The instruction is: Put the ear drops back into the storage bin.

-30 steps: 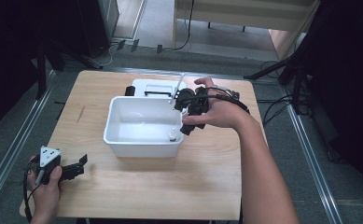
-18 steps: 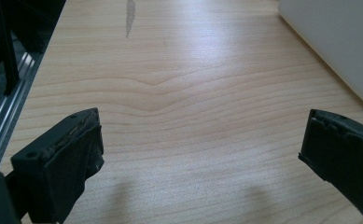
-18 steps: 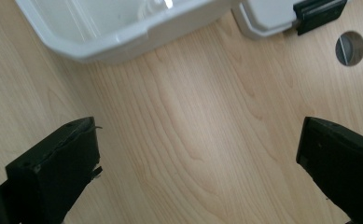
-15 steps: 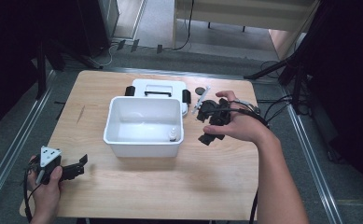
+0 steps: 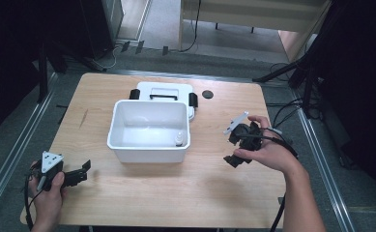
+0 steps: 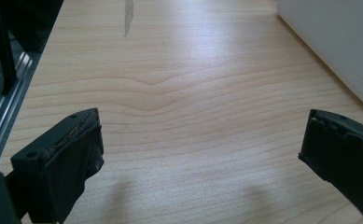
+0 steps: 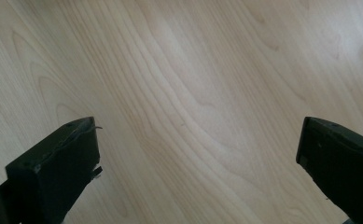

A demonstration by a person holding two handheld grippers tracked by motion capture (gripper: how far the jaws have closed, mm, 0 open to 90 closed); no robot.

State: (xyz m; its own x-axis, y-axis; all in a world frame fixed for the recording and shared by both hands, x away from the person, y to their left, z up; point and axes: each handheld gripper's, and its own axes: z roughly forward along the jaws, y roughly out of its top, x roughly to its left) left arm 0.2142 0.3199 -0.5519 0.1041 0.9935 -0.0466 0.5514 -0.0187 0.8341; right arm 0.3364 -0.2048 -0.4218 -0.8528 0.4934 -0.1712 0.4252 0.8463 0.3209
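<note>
Pale wooden table (image 5: 176, 193). Small bottle (image 5: 180, 139) upright in white bin (image 5: 147, 151), near right corner: light, rigid, likely slippery; grip body. Left gripper (image 6: 202, 154), right gripper (image 7: 195, 158): jaws apart, empty.

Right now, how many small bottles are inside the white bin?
1: a small bottle stands in the near right corner of the white bin; nothing else shows inside.
</note>
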